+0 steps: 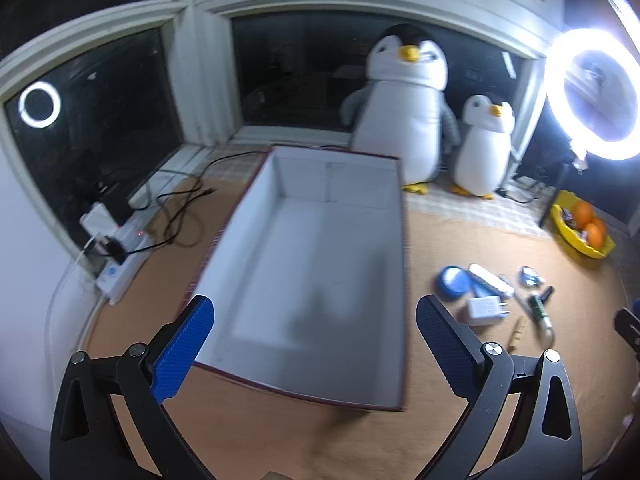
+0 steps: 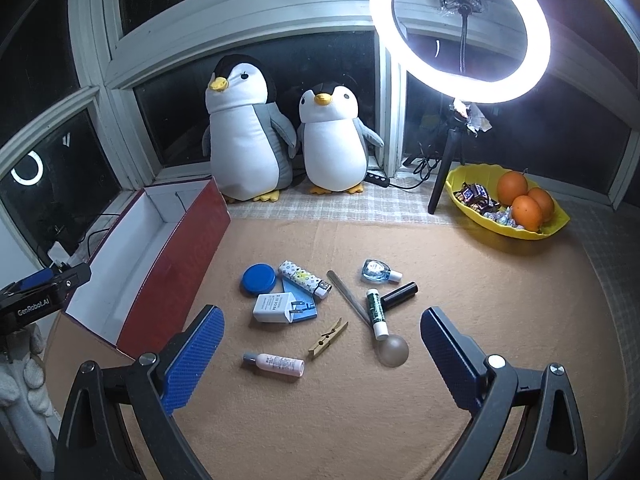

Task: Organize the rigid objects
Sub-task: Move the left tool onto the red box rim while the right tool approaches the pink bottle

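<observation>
The left gripper (image 1: 316,340) is hovering spread wide over the box (image 1: 320,352), holding nothing. The right gripper (image 2: 322,350) is gaping too, empty, above bare mat (image 2: 480,280). The charger (image 2: 274,308), pink bottle (image 2: 274,364) and clothespin (image 2: 328,338) are lying just beside the box.

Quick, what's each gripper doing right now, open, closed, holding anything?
Left gripper: open, holding nothing, above the box.
Right gripper: open, holding nothing, above the small items.

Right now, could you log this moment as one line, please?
left gripper open over box | right gripper open above items | box empty
</observation>
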A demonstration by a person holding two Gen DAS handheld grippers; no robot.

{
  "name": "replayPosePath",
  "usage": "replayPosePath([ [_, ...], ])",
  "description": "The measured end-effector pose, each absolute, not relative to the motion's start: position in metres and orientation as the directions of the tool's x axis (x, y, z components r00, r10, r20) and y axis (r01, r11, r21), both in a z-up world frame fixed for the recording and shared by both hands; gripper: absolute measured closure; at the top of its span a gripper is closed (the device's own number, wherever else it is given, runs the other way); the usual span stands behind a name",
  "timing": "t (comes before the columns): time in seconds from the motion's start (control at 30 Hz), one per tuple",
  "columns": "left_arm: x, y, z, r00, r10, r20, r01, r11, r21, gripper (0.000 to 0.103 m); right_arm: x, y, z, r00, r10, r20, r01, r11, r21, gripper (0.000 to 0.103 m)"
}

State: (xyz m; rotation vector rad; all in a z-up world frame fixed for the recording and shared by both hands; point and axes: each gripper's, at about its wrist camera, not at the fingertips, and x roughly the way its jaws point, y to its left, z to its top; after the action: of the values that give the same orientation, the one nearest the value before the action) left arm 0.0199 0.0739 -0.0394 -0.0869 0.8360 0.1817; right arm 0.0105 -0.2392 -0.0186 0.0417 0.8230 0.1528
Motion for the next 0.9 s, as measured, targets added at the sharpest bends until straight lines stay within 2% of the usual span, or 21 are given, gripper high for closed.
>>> replayPosePath([
  [0.17, 0.024, 0.107, -0.051, 0.622, 0.177, -0.763, -0.262, 0.965, 0.010, 0.008, 0.012, -0.238, -0.021, 0.667, 0.157, -0.728, -0.119, 0.987, 0.103, 0.006],
  [0.27, 0.027, 0.128, -0.058, 0.599, 0.208, -0.773, -0.310, 0.951, 0.015, 0.010, 0.015, -0.239, -0.025, 0.660, 0.161, -0.734, -0.116, 0.987, 0.112, 0.011],
  [0.4, 0.033, 0.150, -0.070, 0.570, 0.239, -0.786, -0.351, 0.936, 0.029, 0.018, 0.017, -0.239, -0.031, 0.650, 0.159, -0.743, -0.113, 0.987, 0.113, 0.015],
  [0.53, 0.041, 0.165, -0.086, 0.530, 0.244, -0.812, -0.377, 0.926, 0.032, 0.020, 0.019, -0.241, -0.041, 0.630, 0.159, -0.760, -0.111, 0.987, 0.115, 0.020],
  [0.63, 0.047, 0.168, -0.097, 0.506, 0.245, -0.827, -0.376, 0.926, 0.044, 0.035, 0.021, -0.242, -0.048, 0.619, 0.160, -0.769, -0.107, 0.987, 0.119, 0.021],
  [0.83, 0.056, 0.175, -0.113, 0.475, 0.226, -0.851, -0.367, 0.929, 0.042, 0.045, 0.025, -0.240, -0.060, 0.589, 0.167, -0.791, -0.115, 0.986, 0.122, 0.021],
  [0.9, 0.058, 0.176, -0.115, 0.471, 0.220, -0.854, -0.362, 0.931, 0.040, 0.051, 0.027, -0.236, -0.065, 0.576, 0.171, -0.799, -0.128, 0.985, 0.118, 0.021],
])
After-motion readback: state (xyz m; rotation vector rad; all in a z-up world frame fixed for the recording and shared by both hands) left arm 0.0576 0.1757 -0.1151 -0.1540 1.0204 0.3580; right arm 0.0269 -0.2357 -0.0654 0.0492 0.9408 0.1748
